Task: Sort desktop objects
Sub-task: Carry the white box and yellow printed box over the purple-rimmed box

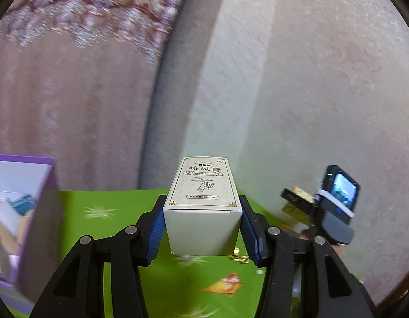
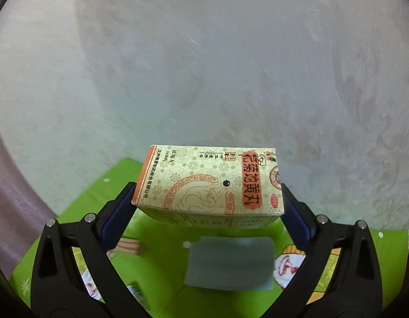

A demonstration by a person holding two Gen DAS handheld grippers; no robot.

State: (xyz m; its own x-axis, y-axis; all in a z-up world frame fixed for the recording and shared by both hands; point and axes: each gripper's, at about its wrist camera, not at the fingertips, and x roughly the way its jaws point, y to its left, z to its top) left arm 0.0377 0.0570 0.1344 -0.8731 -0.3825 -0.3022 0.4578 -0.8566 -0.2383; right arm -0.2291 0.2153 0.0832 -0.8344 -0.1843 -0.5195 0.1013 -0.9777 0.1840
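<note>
Two cardboard medicine cartons held off a green printed tablecloth (image 1: 119, 206)

The left gripper (image 1: 202, 218) pinched a tall white matte carton (image 1: 201, 206) between ribbed blue pads, tilted slightly downward above the cloth. The right gripper (image 2: 208, 206) clamped a wide cream-and-orange carton (image 2: 209, 182) by its ends, over a flat grey-green rectangular box (image 2: 229, 263). A purple box (image 1: 24, 225) stood far left.

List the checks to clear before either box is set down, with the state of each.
1. Left hand-held gripper clamps the white box on both sides: ok.
2. Right hand-held gripper clamps the yellow box: ok.
3. Both boxes are off the green cloth: ok.
4. Yellow box sits level: not ok, tilted.
5. Where each box belongs: cannot tell.
6. Grey pad lies below the yellow box: not ok.
</note>
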